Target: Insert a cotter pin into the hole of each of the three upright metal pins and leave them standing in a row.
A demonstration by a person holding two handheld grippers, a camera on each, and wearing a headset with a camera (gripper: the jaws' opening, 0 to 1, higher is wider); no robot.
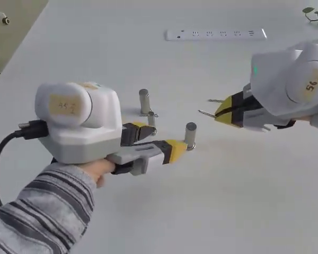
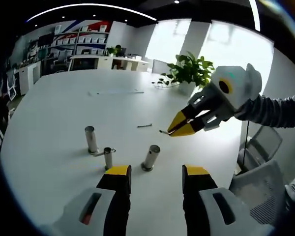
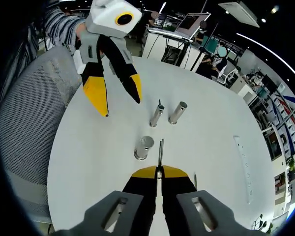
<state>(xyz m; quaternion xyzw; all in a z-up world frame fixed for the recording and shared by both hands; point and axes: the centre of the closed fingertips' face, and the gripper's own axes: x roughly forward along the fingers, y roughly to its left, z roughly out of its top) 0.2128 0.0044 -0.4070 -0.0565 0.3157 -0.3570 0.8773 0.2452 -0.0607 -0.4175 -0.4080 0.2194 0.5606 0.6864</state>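
In the head view, the right gripper [image 1: 218, 114] has its fingers pressed together on a cotter pin [image 1: 206, 112], held in the air off to one side of the nearest metal pin [image 1: 191, 135]. The left gripper [image 1: 165, 139] has its fingers spread, with one yellow tip just beside that pin. The middle metal pin [image 1: 151, 121] seems already fitted, so this looks like a later insertion. A spare cotter pin [image 1: 216, 100] lies on the desk [image 1: 175, 211], and the power strip [image 1: 216, 34] is well apart.

In the left gripper view, the next move probably calls for steadying the nearest pin and lining the cotter pin's tip up with its hole, which is too small to see.

In the right gripper view, open desk surrounds the row. The desk edge and a chair [image 3: 29, 123] are well away.
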